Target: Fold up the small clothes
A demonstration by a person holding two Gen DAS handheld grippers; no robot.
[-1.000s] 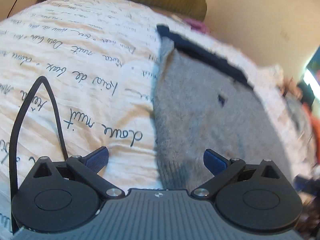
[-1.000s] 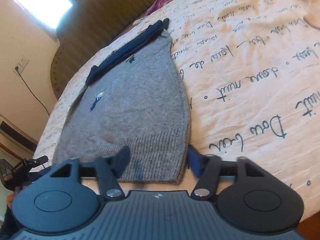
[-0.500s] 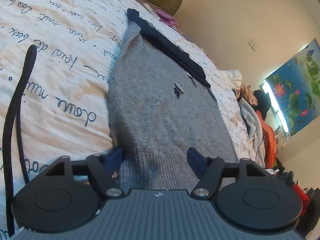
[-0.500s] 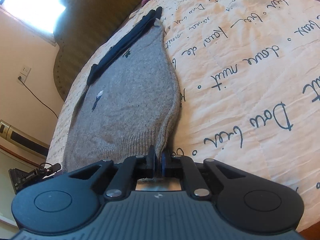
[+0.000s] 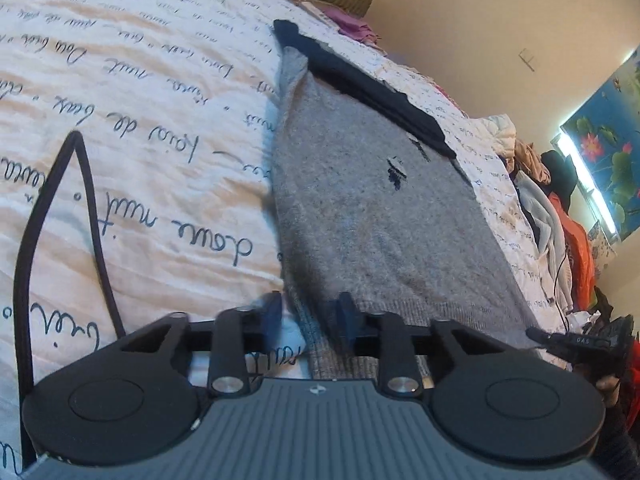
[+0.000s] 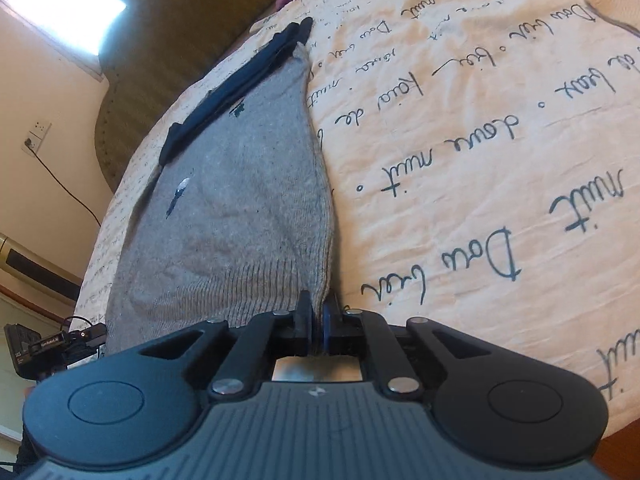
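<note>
A grey knitted sweater (image 5: 380,232) lies flat on the bed with a navy band (image 5: 360,80) along its far end. My left gripper (image 5: 310,316) is at the near left hem corner, its blue fingers partly closed and blurred, with the cloth edge between them and a gap still showing. In the right wrist view the same sweater (image 6: 240,200) and navy band (image 6: 240,80) appear. My right gripper (image 6: 316,322) is shut on the near right hem corner, where the ribbed edge is pinched up between the pads.
The bedspread (image 5: 140,120) is cream with handwriting print (image 6: 480,160). A black cable loop (image 5: 52,200) rises at the left. A heap of clothes (image 5: 560,220) lies past the bed's right side. A small camera rig (image 6: 44,346) stands at the left edge, and an olive headboard (image 6: 180,40) behind.
My right gripper closed on the right hem corner and holds it. My left gripper moved onto the left hem corner and its fingers have narrowed around the cloth.
</note>
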